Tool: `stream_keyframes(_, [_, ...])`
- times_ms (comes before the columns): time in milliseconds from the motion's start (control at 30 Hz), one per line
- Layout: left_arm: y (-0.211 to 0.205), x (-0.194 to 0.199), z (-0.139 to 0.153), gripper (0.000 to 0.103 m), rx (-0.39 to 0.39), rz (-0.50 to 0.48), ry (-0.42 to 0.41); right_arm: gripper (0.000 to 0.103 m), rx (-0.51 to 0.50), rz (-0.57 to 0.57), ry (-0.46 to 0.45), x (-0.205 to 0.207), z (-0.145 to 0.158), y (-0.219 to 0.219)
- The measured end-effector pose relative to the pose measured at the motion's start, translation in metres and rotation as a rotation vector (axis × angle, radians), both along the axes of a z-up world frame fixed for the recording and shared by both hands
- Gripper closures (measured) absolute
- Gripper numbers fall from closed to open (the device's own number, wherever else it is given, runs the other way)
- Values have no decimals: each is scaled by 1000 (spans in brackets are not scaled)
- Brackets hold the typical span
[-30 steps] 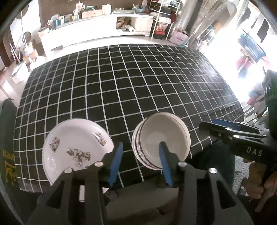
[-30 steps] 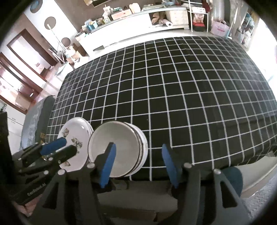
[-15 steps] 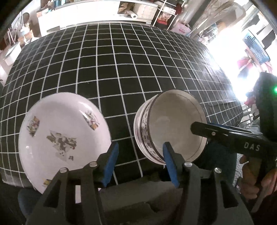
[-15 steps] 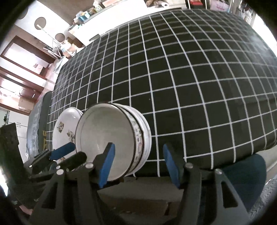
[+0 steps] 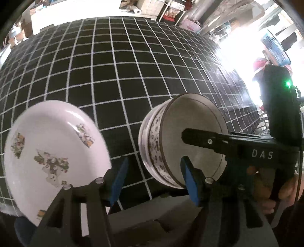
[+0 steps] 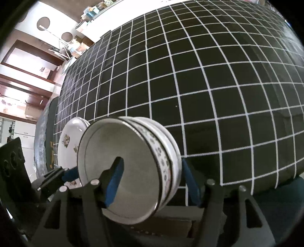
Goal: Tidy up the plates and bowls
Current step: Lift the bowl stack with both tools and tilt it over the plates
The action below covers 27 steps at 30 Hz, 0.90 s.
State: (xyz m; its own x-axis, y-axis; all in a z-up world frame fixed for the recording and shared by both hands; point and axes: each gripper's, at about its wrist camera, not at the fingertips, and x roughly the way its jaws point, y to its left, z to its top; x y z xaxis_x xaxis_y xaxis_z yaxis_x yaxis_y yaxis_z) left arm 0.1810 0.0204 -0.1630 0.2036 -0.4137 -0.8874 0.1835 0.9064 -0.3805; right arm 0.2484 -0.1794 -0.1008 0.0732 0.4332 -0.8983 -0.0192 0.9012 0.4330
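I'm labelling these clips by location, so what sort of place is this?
Probably a lived-in home dining area: a table under a black checked tablecloth, floral plates and stacked bowls, cluttered storage shelves behind.

Both grippers [image 5: 153,180] nearer stacked bowls [image 5: 182,144].

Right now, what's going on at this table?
A person works two handheld tools at the near edge of the black grid tablecloth. The right tool straddles the rim of the stacked white patterned bowls, jaws open, not yet clamped. The left tool hangs open between the bowls and the white floral plate.
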Motion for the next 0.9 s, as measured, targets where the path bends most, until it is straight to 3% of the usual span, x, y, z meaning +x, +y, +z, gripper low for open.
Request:
stream_keyframes(500, [-31,12,-31,48,-8,-32,56,33,38,8,37,6,-17,-11])
stream_keyframes(900, [-66,12,-44,40,28,-18,47,29,38,3,18,3,-16,-10])
